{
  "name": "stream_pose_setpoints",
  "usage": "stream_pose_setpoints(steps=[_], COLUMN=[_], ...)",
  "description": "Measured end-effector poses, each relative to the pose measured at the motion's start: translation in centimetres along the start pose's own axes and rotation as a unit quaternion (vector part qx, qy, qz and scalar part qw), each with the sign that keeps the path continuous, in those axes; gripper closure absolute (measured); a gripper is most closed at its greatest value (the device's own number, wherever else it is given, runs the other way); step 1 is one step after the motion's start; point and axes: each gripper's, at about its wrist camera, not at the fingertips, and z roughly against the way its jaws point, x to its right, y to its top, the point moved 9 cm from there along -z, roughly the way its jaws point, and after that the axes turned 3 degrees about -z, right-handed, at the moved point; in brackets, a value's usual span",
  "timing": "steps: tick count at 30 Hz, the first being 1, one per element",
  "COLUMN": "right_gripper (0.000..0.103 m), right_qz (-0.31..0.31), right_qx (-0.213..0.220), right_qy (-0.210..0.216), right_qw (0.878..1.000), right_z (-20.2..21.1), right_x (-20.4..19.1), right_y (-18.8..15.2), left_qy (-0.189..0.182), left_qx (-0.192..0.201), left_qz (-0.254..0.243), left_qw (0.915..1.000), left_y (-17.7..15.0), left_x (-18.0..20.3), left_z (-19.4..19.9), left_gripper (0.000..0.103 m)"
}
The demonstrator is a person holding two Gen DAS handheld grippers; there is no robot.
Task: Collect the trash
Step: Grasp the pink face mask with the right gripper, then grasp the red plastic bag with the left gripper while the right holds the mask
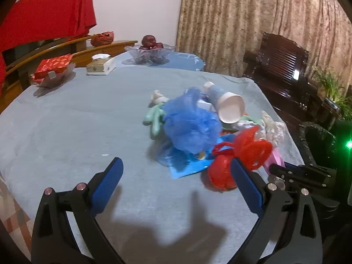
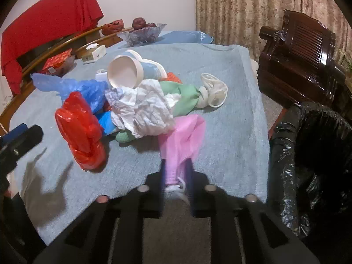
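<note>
A trash pile lies on the blue tablecloth (image 1: pixel 77 121): a blue plastic bag (image 1: pixel 189 125), a red plastic bag (image 1: pixel 222 171), a paper cup (image 1: pixel 228 107), crumpled white paper (image 2: pixel 145 107), a green glove (image 2: pixel 184 99) and a pink mesh piece (image 2: pixel 182 136). My left gripper (image 1: pixel 176 176) is open and empty, just short of the pile, its right finger beside the red bag. My right gripper (image 2: pixel 176 171) is shut on the pink mesh piece at the table's near edge. The right gripper also shows in the left wrist view (image 1: pixel 297 173).
A bin lined with a black bag (image 2: pixel 308 154) stands right of the table, next to a dark wooden chair (image 2: pixel 303 55). At the far end stand a glass fruit bowl (image 1: pixel 149 52), a tissue box (image 1: pixel 101 66) and a red packet (image 1: pixel 52 66).
</note>
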Motion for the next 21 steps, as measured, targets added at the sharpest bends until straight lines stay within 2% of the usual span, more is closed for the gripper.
stream_pose_setpoints(steps=[7,14,19,21], right_gripper=[0.094,0.094,0.095,0.094], right_qz=[-0.017,-0.026,-0.041,-0.042], right_qx=[0.013,0.035,0.043,0.045], right_qy=[0.001,-0.022,-0.015,-0.014], right_qw=[1.000,0.999,0.998,0.998], right_z=[1.8,3.8,4.3,4.5], right_x=[1.2,3.1,4.2,4.4], right_y=[0.6,1.4,1.6,1.5], left_qy=[-0.020,-0.041,-0.048,-0.046], left_qx=[-0.001,-0.004,-0.009,-0.015], left_qz=[-0.010,-0.030,-0.047,-0.051], left_qw=[0.9998,0.9987,0.9977,0.9975], left_y=[-0.1,-0.4,-0.6,-0.8], left_x=[2.3,5.2,7.2,7.7], left_z=[-0.4,-1.0,-2.3,-2.8], left_gripper=[0.011,0.013,0.027,0.040])
